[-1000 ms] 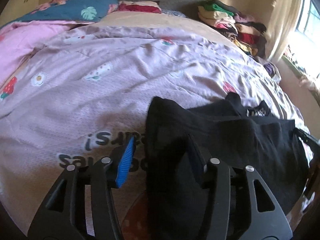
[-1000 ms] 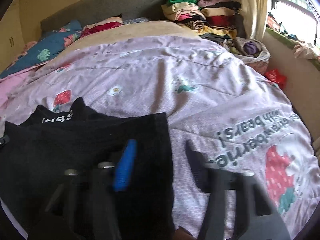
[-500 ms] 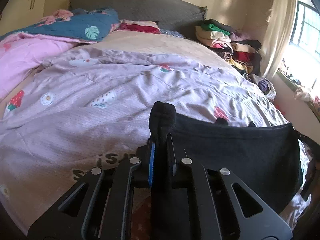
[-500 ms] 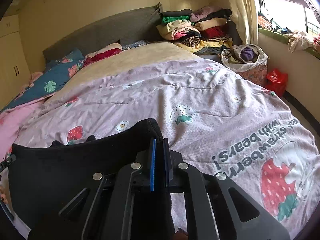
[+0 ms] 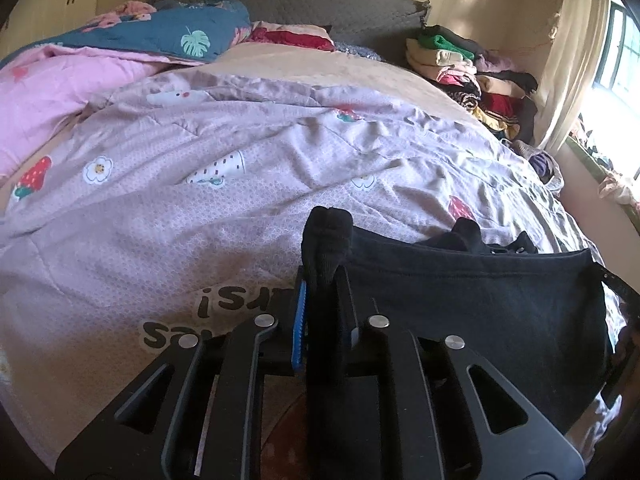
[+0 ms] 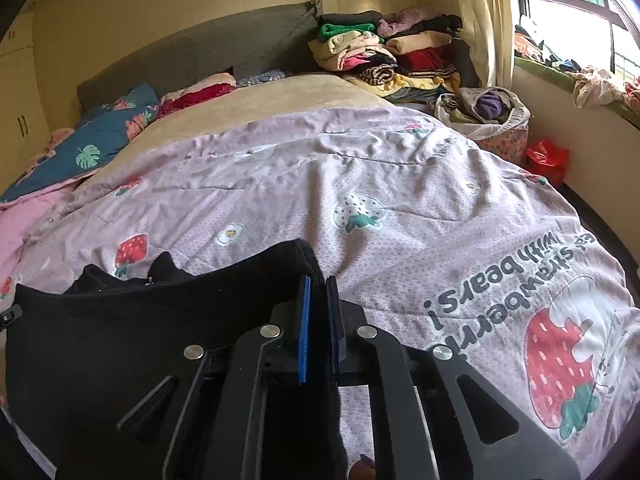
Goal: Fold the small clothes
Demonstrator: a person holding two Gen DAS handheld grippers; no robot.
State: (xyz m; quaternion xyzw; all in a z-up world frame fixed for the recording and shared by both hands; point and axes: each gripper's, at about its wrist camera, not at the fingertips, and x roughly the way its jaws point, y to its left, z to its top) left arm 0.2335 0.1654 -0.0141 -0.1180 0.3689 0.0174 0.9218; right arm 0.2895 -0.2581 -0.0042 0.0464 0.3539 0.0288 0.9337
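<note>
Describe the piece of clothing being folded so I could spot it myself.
On the big bed's lilac strawberry-print quilt, look at the near edge. The black garment hangs stretched between the left gripper and right gripper, the only plain black cloth on the quilt.

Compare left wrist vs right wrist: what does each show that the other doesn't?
Left wrist only: the left gripper shut on a bunched corner of the black garment, and the pink blanket spread wide.

Right wrist only: the right gripper shut on the opposite corner, the laundry basket, the red bag, the big strawberry print.

Both: garment stretched between the grippers, lilac quilt, clothes pile, headboard.
</note>
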